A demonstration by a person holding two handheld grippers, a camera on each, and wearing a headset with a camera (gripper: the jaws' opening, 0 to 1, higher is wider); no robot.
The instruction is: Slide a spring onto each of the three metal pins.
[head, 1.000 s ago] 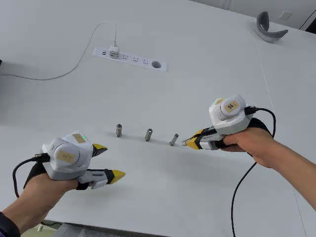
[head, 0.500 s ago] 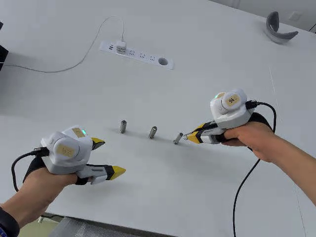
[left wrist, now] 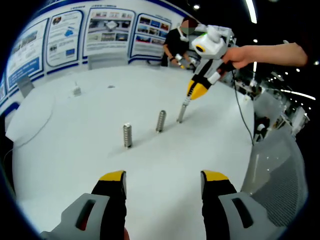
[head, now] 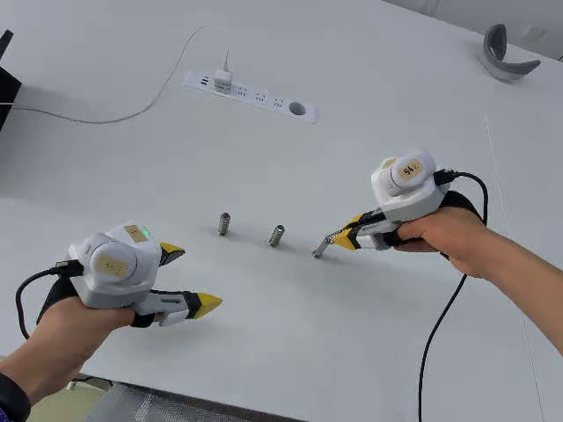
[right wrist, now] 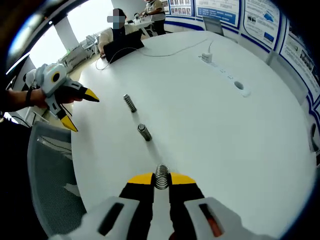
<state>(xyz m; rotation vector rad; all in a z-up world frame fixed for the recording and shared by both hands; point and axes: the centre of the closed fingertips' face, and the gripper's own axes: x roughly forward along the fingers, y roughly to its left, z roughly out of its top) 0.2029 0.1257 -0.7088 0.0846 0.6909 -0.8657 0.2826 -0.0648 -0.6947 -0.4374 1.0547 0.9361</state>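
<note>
The right gripper (head: 339, 239) clamps a spring (right wrist: 161, 176) at the end pin (left wrist: 180, 117) of the row, while the left gripper (head: 195, 278), jaws apart and empty, hovers near the front edge of the table (head: 352, 105).

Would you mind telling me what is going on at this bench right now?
A person holds tongs in each hand. The right tongs are shut on a spring at the rightmost pin on the white table. The middle pin and leftmost pin already wear springs. The left tongs hang open and empty.
</note>
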